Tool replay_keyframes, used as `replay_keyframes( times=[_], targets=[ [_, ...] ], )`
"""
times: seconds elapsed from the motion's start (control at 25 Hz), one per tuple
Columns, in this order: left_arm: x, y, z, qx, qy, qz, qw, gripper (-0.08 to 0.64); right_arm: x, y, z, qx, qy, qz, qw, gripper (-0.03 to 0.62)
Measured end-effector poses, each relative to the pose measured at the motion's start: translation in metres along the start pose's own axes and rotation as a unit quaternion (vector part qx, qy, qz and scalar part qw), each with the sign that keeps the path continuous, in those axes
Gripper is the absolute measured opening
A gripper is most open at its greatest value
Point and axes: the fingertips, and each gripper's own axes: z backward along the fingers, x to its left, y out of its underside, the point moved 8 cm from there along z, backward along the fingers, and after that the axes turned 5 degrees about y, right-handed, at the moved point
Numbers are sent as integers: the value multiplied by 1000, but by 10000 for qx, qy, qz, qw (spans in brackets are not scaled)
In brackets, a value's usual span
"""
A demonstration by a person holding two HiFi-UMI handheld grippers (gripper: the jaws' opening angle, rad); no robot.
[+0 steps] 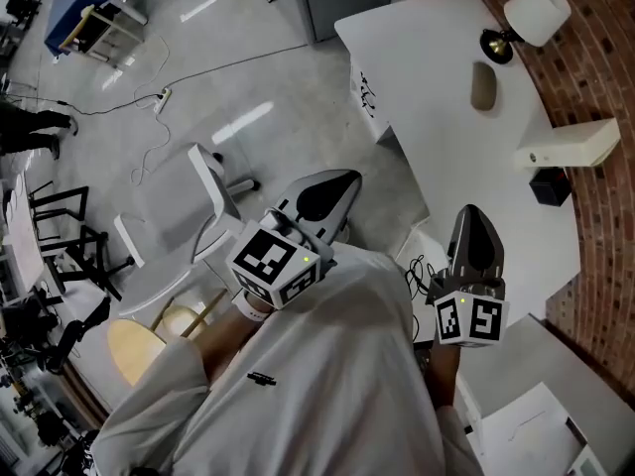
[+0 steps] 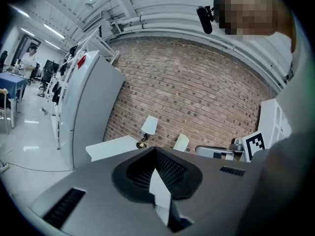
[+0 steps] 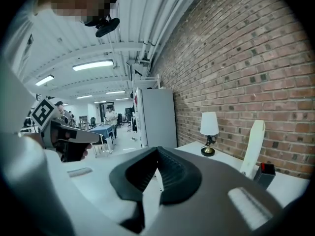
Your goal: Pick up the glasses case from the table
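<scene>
Both tongs are closed on nothing: my left tongs [image 1: 342, 184] and right tongs [image 1: 472, 216] hang short of the white worktop [image 1: 437, 117]. The glasses case [image 1: 483, 85] lies on it at twelve o'clock from the right tongs, with the lamp [image 1: 534, 13] at one o'clock beyond. I judge I should open the right tongs before arriving and straddle the case's narrow width. Neither tongs view shows the case, and its seam is too small to read.
</scene>
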Motion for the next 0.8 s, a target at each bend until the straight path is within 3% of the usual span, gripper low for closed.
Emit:
replay_keyframes(
  times=[0.36, 0.6, 0.8],
  targets=[
    [45, -9, -12, 210, 126, 120, 9996, 6, 18, -5, -35, 181, 117, 39, 9998, 11],
    [59, -15, -56, 279, 187, 143, 9993, 6, -7, 1, -67, 390, 91, -122, 9991, 11],
    [75, -42, -89, 172, 132, 50, 9998, 6, -29, -8, -112, 303, 44, -109, 9995, 11]
  ],
)
